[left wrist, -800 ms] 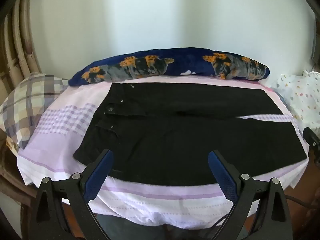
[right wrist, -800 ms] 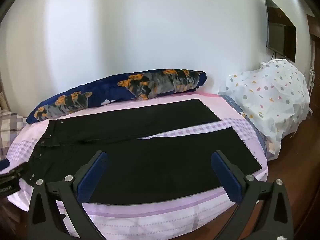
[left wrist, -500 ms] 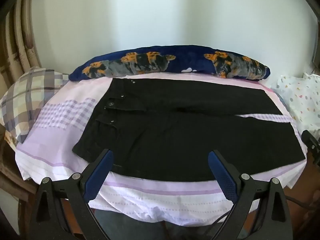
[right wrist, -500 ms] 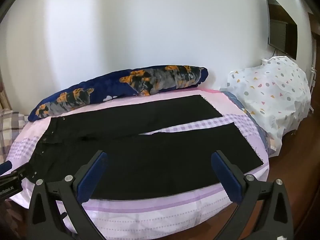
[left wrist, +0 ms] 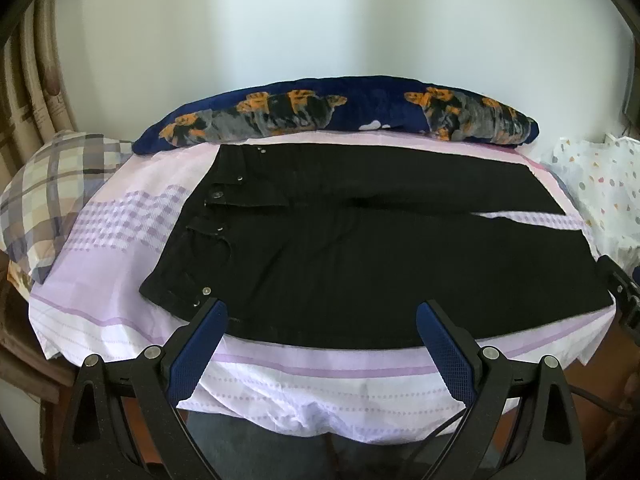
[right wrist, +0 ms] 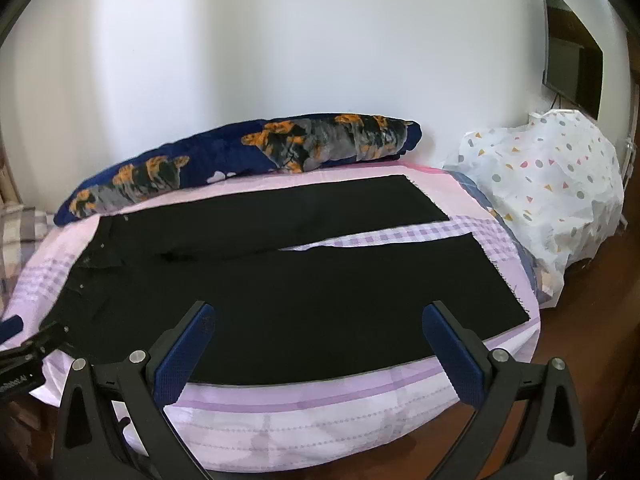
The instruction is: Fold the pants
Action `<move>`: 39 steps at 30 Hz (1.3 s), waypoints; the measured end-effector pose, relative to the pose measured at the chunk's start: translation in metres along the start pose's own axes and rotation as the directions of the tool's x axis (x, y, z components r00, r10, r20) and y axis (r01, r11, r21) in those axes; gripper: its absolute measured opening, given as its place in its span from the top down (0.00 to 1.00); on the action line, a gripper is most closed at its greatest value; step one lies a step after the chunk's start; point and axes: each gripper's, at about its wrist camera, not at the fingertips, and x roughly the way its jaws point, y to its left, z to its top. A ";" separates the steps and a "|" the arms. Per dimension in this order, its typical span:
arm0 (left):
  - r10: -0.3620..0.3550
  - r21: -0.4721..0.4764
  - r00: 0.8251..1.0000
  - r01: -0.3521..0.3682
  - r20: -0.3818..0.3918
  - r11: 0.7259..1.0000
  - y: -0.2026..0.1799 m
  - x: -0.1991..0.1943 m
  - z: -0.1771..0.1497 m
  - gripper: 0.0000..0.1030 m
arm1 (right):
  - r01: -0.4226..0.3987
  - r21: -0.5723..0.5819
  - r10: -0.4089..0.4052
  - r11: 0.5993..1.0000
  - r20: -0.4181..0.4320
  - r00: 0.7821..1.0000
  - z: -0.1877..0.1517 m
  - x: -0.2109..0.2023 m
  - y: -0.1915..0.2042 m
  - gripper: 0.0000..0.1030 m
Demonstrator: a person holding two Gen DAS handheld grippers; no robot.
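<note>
The black pants (left wrist: 380, 256) lie flat and unfolded on the bed (left wrist: 320, 376), front side up. Their long axis runs across my view: the waistband sits at the end nearer the plaid pillow (left wrist: 52, 188), and the two legs stretch away from it toward the spotted cover (right wrist: 552, 196). The legs part slightly at the hems, with a wedge of sheet showing between them (the far leg lies just beside the dark blue bolster (left wrist: 340, 112), not touching it as far as I can tell).

My left tool (left wrist: 320, 330) hangs in front of the near edge of the pants, toward the waistband end, its jaws spread wide with nothing between them. My right tool (right wrist: 316, 334) hovers likewise before the near leg, closer to the hem end, also wide and empty. Neither touches the cloth.

So my left hand is the nearer one to the waist corner and my right to the near hem. I judge no fold is made yet; the likely first move is lifting the near leg over onto the far one, away from me toward the bolster.
</note>
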 end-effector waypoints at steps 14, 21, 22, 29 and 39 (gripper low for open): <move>0.006 0.006 0.999 -0.006 -0.037 1.000 -0.002 0.011 -0.002 0.08 | -0.007 -0.031 0.004 0.999 -0.080 0.997 -0.008 0.016 0.007 0.00; -0.001 0.018 0.999 0.001 -0.042 1.000 -0.004 0.016 -0.005 0.08 | 0.006 -0.030 -0.009 1.000 -0.096 0.995 -0.007 0.018 0.006 0.00; -0.002 0.019 0.999 0.002 -0.045 1.000 -0.004 0.017 -0.005 0.08 | 0.008 -0.031 -0.011 0.999 -0.096 0.995 -0.007 0.018 0.005 0.00; 0.002 0.014 0.999 -0.001 -0.050 1.000 -0.005 0.020 -0.005 0.08 | 0.005 -0.038 -0.009 0.999 -0.098 0.995 -0.006 0.019 0.007 0.00; 0.006 0.015 0.998 -0.005 -0.057 1.000 0.000 0.022 -0.006 0.08 | -0.001 -0.042 -0.003 0.999 -0.103 0.995 -0.006 0.022 0.010 0.00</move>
